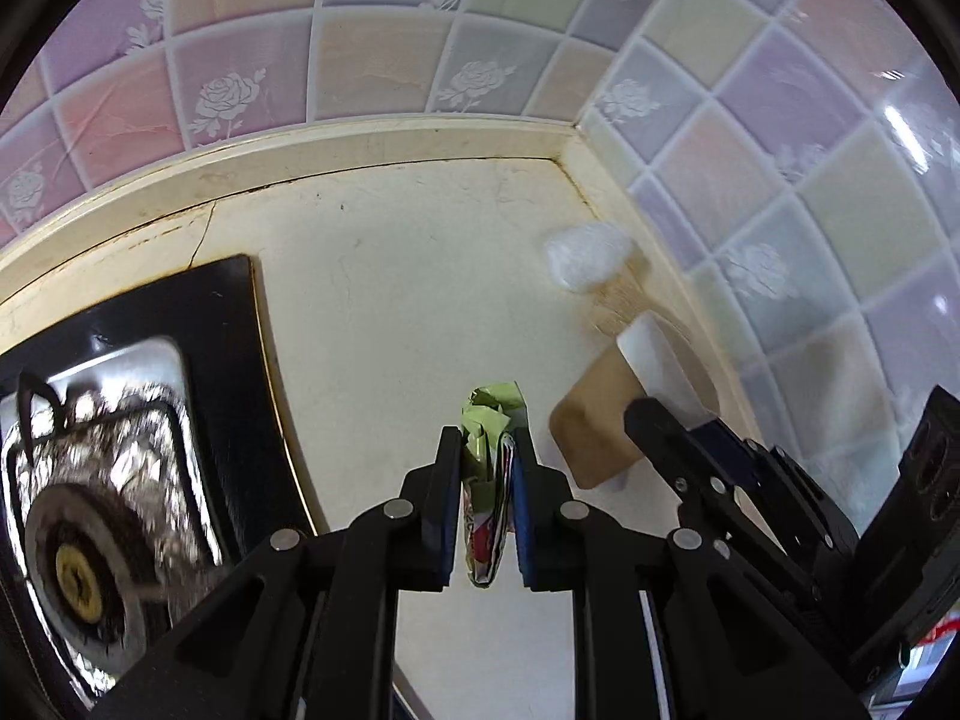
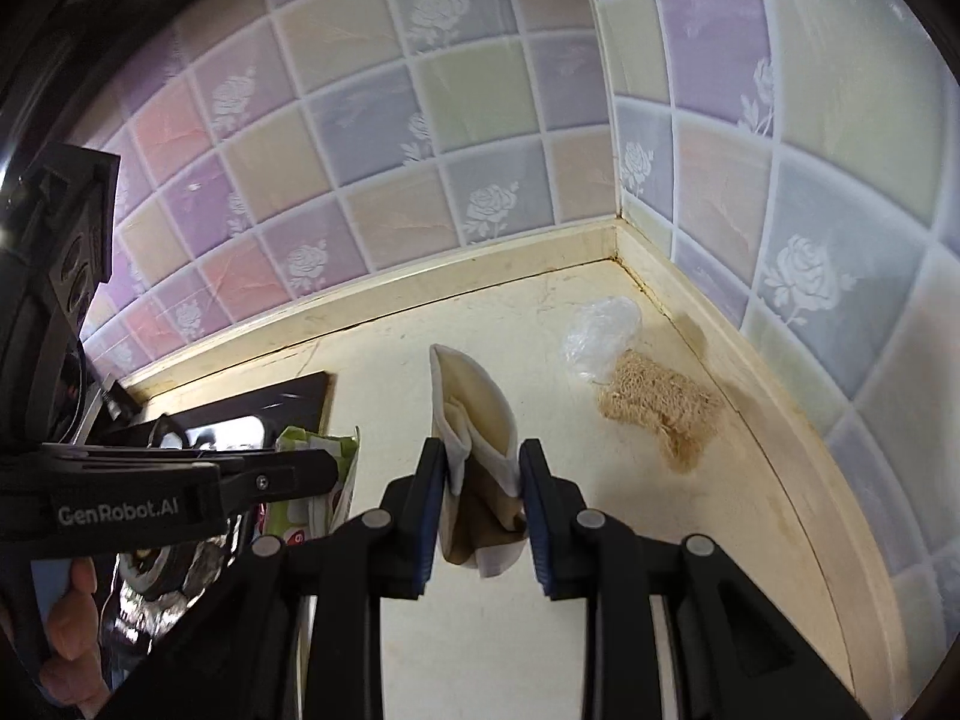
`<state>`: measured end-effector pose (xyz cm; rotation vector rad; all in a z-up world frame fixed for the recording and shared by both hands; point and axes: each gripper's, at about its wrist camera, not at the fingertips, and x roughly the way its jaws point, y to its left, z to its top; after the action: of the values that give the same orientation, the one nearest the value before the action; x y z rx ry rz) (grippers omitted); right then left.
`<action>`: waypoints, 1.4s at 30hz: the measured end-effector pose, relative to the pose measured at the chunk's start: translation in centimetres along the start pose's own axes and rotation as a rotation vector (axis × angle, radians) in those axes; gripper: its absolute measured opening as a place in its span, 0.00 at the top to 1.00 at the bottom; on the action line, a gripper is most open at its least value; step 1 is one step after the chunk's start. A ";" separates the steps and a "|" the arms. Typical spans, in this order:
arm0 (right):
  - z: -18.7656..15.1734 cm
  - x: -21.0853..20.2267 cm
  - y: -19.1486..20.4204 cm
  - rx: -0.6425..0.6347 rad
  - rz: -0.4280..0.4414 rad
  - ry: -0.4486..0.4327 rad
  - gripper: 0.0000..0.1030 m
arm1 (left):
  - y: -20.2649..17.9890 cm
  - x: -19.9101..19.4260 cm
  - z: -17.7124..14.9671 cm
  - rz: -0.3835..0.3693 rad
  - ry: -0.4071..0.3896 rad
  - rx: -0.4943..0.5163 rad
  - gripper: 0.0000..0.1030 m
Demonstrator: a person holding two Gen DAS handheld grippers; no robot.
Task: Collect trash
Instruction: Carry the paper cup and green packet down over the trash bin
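We hold the left gripper [image 1: 487, 450] clamped on a crumpled green wrapper [image 1: 489, 420], which sticks out ahead of its fingertips above the cream countertop [image 1: 390, 276]. Our right gripper [image 2: 483, 462] is closed on a squashed paper cup [image 2: 477, 414], lifted between its pads. Ahead and to the right of that gripper, a clear plastic wad [image 2: 600, 333] touches a tan loofah scrubber [image 2: 663, 411] near the tiled corner. The stove [image 1: 120, 420] lies left of the left gripper.

Non-task background, kitchen corner.
I'm seeing a cream countertop [image 1: 390, 276] meeting pastel rose-patterned wall tiles [image 1: 372, 66]; a black gas stove [image 1: 228, 324] with a foil-lined burner [image 1: 78, 576] is sitting at the left.
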<state>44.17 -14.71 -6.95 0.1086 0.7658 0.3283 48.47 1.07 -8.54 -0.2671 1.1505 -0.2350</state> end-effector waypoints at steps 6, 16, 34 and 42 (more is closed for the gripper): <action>-3.2 -6.5 1.5 -0.045 0.034 -0.034 0.76 | -1.6 -5.3 -6.3 -0.020 -0.037 0.020 0.87; -11.7 -18.2 3.5 -0.113 0.070 -0.047 0.76 | -5.2 -13.1 -19.7 -0.032 -0.104 0.044 0.87; -29.8 -27.8 4.9 -0.047 0.116 0.068 0.76 | -7.4 -13.6 -39.9 -0.019 -0.035 0.134 0.87; -36.3 -24.8 4.2 0.033 0.007 0.148 0.76 | -7.7 -9.2 -43.2 -0.029 -0.004 0.264 0.87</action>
<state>1.20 -19.71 -15.67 0.1188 0.9179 0.3331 4.82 -7.03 -14.57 -0.0508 1.0985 -0.4085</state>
